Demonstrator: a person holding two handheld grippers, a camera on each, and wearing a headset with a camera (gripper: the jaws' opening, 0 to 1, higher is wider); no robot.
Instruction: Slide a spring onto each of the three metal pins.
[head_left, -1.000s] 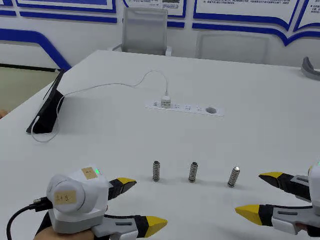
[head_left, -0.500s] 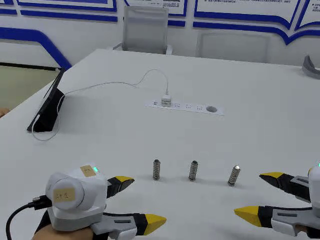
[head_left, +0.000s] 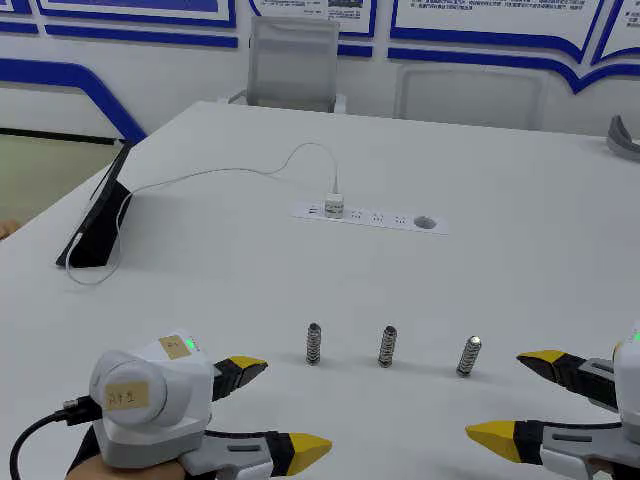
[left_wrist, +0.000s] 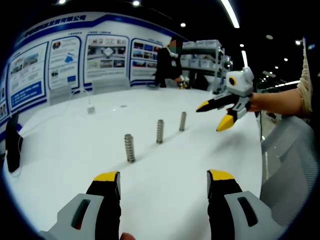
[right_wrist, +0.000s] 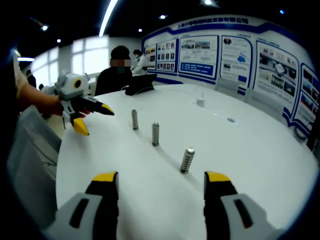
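Observation:
Three upright metal pins stand in a row on the white table, each with a spring around it: the left pin (head_left: 313, 343), the middle pin (head_left: 387, 346) and the right pin (head_left: 468, 355). The same three appear as pins (left_wrist: 130, 148), (left_wrist: 160, 131), (left_wrist: 182, 121) in the left gripper view and as pins (right_wrist: 134, 119), (right_wrist: 155, 134), (right_wrist: 187, 160) in the right gripper view. My left gripper (head_left: 278, 408) sits near the front left, open and empty. My right gripper (head_left: 518, 397) is at the front right, open and empty, a little right of the right pin.
A white power strip (head_left: 368, 215) with a plugged charger and cable lies mid-table. A dark tablet stand (head_left: 95, 220) leans at the left edge. Chairs (head_left: 291, 62) stand behind the table's far side. A person (right_wrist: 116, 70) sits beyond the table in the right gripper view.
The head view has shifted slightly; both grippers sit a little lower in the picture. The pins and springs have not moved.

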